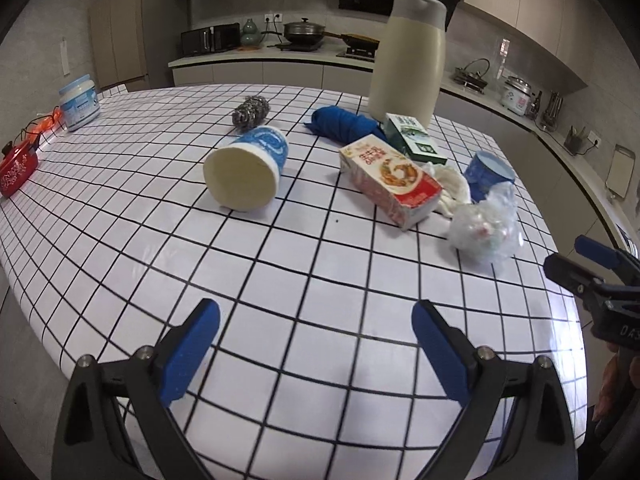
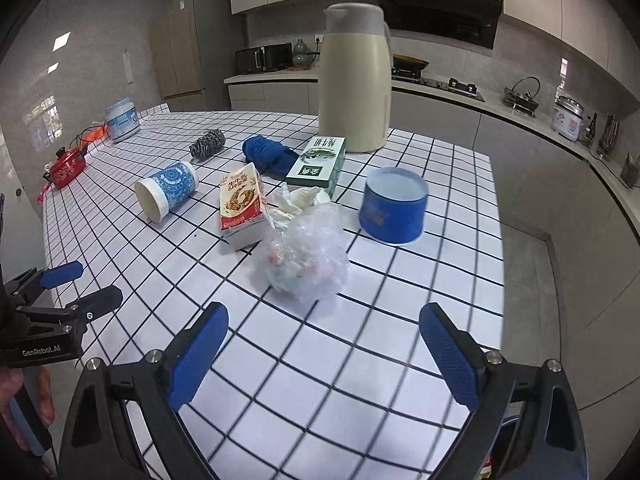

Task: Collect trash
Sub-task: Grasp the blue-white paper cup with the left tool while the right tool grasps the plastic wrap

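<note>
Trash lies on the checked table (image 1: 280, 280): a tipped blue-and-white paper cup (image 1: 246, 168) (image 2: 166, 195), a red-and-white milk carton (image 1: 390, 180) (image 2: 242, 210), a green carton (image 1: 416, 140) (image 2: 318, 164), crumpled white tissue (image 1: 450, 188) (image 2: 298, 202), a crumpled clear plastic bag (image 1: 486, 228) (image 2: 304, 258) and a blue paper bowl (image 1: 488, 174) (image 2: 394, 206). My left gripper (image 1: 316, 354) is open and empty above the table's near part. My right gripper (image 2: 324, 354) is open and empty, just short of the plastic bag. Each shows in the other's view, the left (image 2: 82, 286) and the right (image 1: 580, 264).
A tall cream thermos jug (image 1: 408, 60) (image 2: 356, 80) stands at the back. A blue cloth (image 1: 344, 124) (image 2: 268, 154), a steel scourer (image 1: 250, 110) (image 2: 206, 144), a white jar (image 1: 80, 102) (image 2: 122, 120) and a small red pot (image 1: 16, 168) (image 2: 68, 166) are also on the table. Kitchen counters lie behind.
</note>
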